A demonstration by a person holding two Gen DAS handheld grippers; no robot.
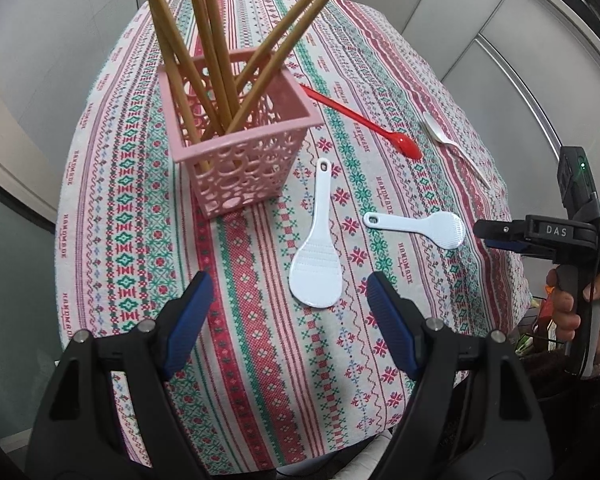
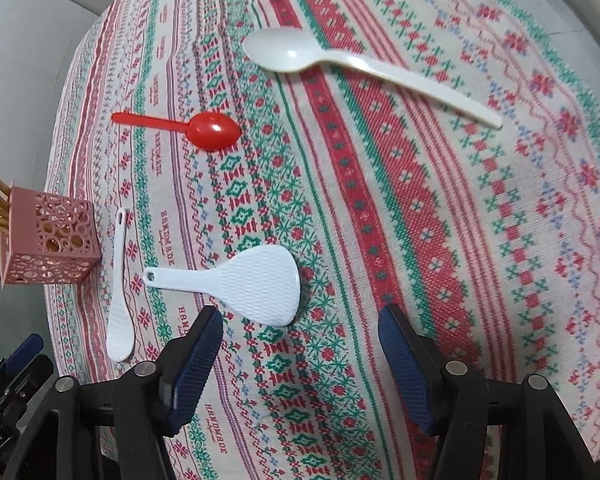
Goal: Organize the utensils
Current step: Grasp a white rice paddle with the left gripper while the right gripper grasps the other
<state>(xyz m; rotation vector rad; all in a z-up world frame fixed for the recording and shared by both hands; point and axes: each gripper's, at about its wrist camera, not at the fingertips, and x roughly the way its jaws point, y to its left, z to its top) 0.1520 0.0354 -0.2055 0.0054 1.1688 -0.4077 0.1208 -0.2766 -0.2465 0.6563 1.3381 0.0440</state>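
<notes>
A pink perforated basket [image 1: 240,152] holds several wooden chopsticks [image 1: 204,60]; it also shows at the left of the right wrist view [image 2: 48,240]. On the patterned tablecloth lie two white rice paddles [image 1: 318,248] [image 1: 420,226], a red spoon [image 1: 364,124] and a white spoon [image 1: 452,144]. My left gripper [image 1: 288,304] is open and empty, just in front of the nearer paddle. My right gripper [image 2: 300,340] is open and empty, just before the wide paddle [image 2: 240,286]. The red spoon [image 2: 192,128] and white spoon [image 2: 360,68] lie beyond; the narrow paddle [image 2: 120,288] lies left.
The tablecloth [image 1: 236,320] covers a small table that drops off on all sides. Grey cabinet panels [image 1: 480,32] stand behind it. The right gripper and the hand holding it show at the right edge of the left wrist view [image 1: 540,236].
</notes>
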